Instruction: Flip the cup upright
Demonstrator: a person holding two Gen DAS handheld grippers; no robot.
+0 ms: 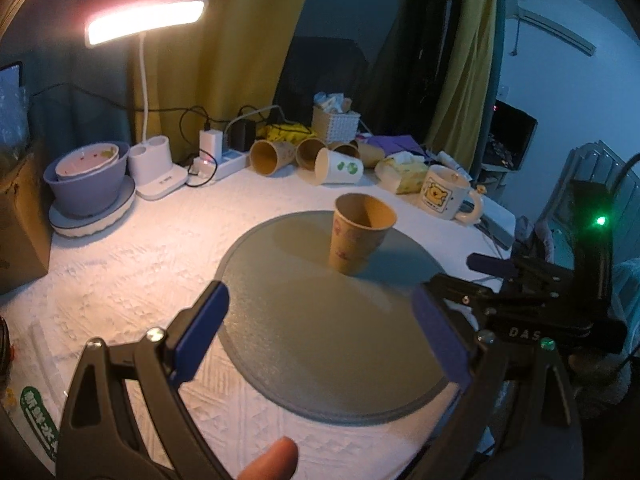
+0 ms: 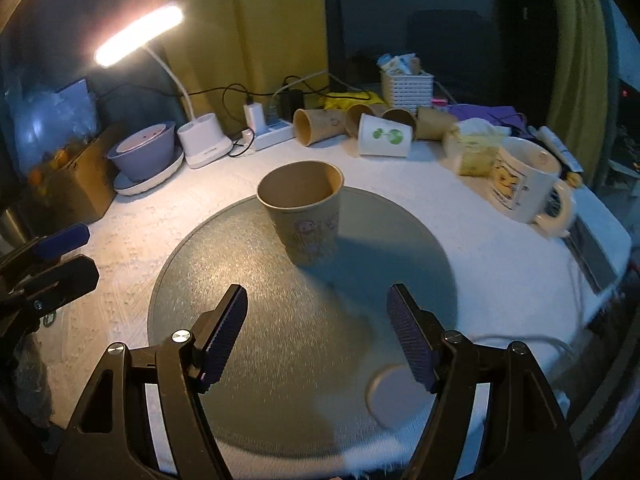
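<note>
Both hand-held grippers, left (image 1: 320,332) and right (image 2: 316,336), are spread and empty. Paper cup (image 2: 304,212) stands mouth-up on the glass disc (image 2: 248,320), apart from both. Risk: a stray finger contact would topple this light cup.

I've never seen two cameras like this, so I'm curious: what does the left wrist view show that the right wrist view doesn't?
Only the left wrist view shows a fingertip at the bottom edge and a green light at the right.

Only the right wrist view shows a small pale disc near the right gripper.

Both show the brown paper cup standing upright on the round glass plate, and the lit lamp.
</note>
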